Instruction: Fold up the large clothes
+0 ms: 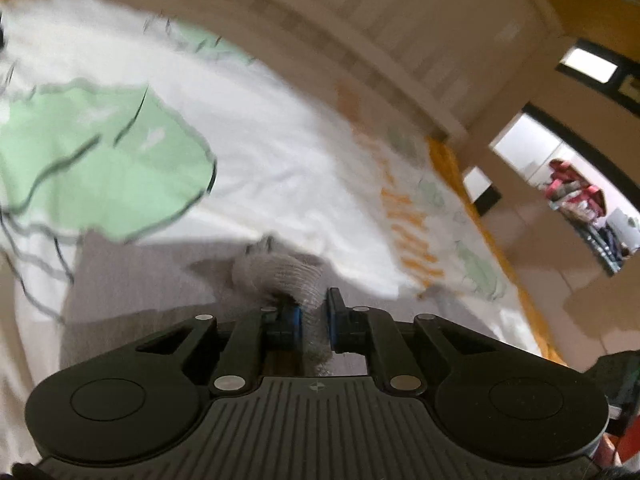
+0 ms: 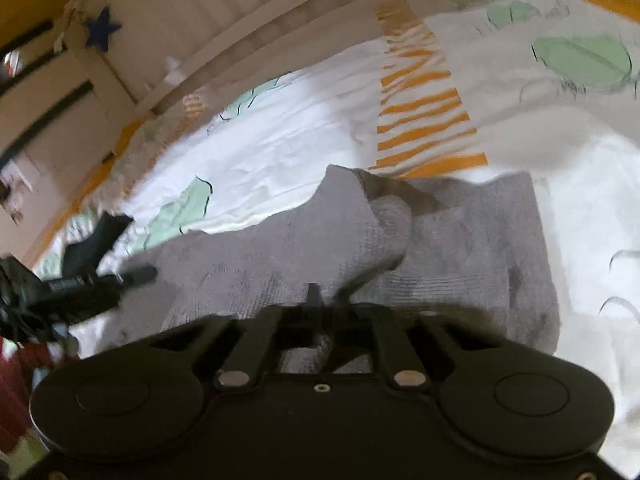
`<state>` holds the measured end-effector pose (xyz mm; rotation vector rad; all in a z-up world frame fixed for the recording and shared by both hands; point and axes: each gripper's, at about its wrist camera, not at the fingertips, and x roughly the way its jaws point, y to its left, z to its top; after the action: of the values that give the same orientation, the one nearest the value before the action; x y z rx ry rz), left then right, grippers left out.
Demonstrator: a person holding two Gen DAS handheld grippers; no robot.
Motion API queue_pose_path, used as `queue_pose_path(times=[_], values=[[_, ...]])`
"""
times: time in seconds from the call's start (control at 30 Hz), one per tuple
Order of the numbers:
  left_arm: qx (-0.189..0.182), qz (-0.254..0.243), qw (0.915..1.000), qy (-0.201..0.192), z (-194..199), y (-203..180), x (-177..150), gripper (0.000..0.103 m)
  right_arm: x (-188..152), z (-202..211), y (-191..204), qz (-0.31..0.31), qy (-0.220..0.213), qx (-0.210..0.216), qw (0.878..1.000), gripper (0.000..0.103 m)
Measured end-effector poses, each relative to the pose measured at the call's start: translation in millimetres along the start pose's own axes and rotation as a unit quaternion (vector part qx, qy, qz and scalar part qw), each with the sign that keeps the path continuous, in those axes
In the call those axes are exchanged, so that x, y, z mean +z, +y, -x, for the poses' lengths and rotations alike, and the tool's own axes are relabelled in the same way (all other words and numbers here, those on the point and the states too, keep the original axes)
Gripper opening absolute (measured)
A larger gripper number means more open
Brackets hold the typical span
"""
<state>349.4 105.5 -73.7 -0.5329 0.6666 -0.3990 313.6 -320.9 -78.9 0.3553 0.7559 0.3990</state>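
Note:
A grey knitted garment (image 2: 460, 248) lies on a bed covered by a white sheet (image 1: 260, 148) with green shapes and orange stripes. In the left wrist view my left gripper (image 1: 314, 312) is shut on a bunched ribbed edge of the grey garment (image 1: 280, 272), which shows between the blue pads (image 1: 294, 318). In the right wrist view my right gripper (image 2: 326, 300) is shut on a raised fold of the same garment; the cloth rises in a hump just ahead of the fingers. The left gripper (image 2: 100, 276) appears at the left of that view, over the garment's other side.
A pale wooden slatted bed frame (image 1: 400, 32) runs along the far side, with a blue star (image 2: 102, 28) on it. An orange bed edge (image 1: 480, 216) borders the sheet. Beyond stands an open cupboard with coloured clothes (image 1: 580, 200).

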Motion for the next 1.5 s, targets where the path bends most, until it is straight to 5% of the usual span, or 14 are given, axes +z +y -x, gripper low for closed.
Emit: queue_pose_path(times=[0.17, 0.33, 0.43, 0.5, 0.6, 0.77, 0.93, 1.03, 1.17, 1.37, 1.5], values=[[0.031, -0.024, 0.9992, -0.001, 8.3, 0.9, 9.3, 0.012, 11.1, 28.9, 16.3, 0.039, -0.062, 0.015, 0.997, 0.013], [0.091, -0.002, 0.9947, 0.047, -4.2, 22.4, -3.6, 0.015, -2.0, 2.7, -6.0, 0.023, 0.018, -0.074, 0.997, 0.016], [0.106, -0.031, 0.993, 0.043, 1.4, 10.4, 2.2, 0.021, -2.4, 6.1, -7.8, 0.013, 0.018, -0.078, 0.997, 0.018], [0.122, -0.056, 0.9905, 0.031, 9.1, -1.4, 5.3, 0.028, 1.0, 12.7, -0.2, 0.036, 0.006, -0.094, 0.995, 0.048], [0.138, -0.095, 0.9858, 0.012, 24.2, -25.7, 4.5, 0.039, 4.0, 25.0, 4.1, 0.049, -0.016, -0.101, 0.994, 0.068], [0.098, -0.148, 0.9841, 0.013, 32.8, -72.7, -13.9, 0.056, 10.8, 40.1, 16.8, 0.042, -0.044, -0.104, 0.993, 0.069], [0.06, -0.203, 0.9737, 0.085, 12.6, -99.3, -50.6, 0.061, 4.6, 35.4, 44.6, 0.1, -0.034, -0.093, 0.99, 0.076], [0.066, -0.237, 0.9609, 0.127, 0.9, -101.8, -73.7, 0.062, -8.4, 22.3, 57.0, 0.141, 0.001, -0.095, 0.985, 0.076], [0.094, -0.325, 0.932, 0.13, -7.7, -108.1, -97.7, 0.072, -28.9, -3.1, 59.6, 0.183, 0.075, -0.125, 0.972, 0.08], [0.084, -0.328, 0.9305, 0.141, -9.2, -109.1, -100.1, 0.097, -32.3, -9.1, 59.4, 0.201, 0.075, -0.134, 0.967, 0.091], [0.074, -0.325, 0.9319, 0.143, -12.9, -110.1, -104.6, 0.102, -32.5, -8.3, 52.2, 0.187, 0.069, -0.124, 0.972, 0.094]])
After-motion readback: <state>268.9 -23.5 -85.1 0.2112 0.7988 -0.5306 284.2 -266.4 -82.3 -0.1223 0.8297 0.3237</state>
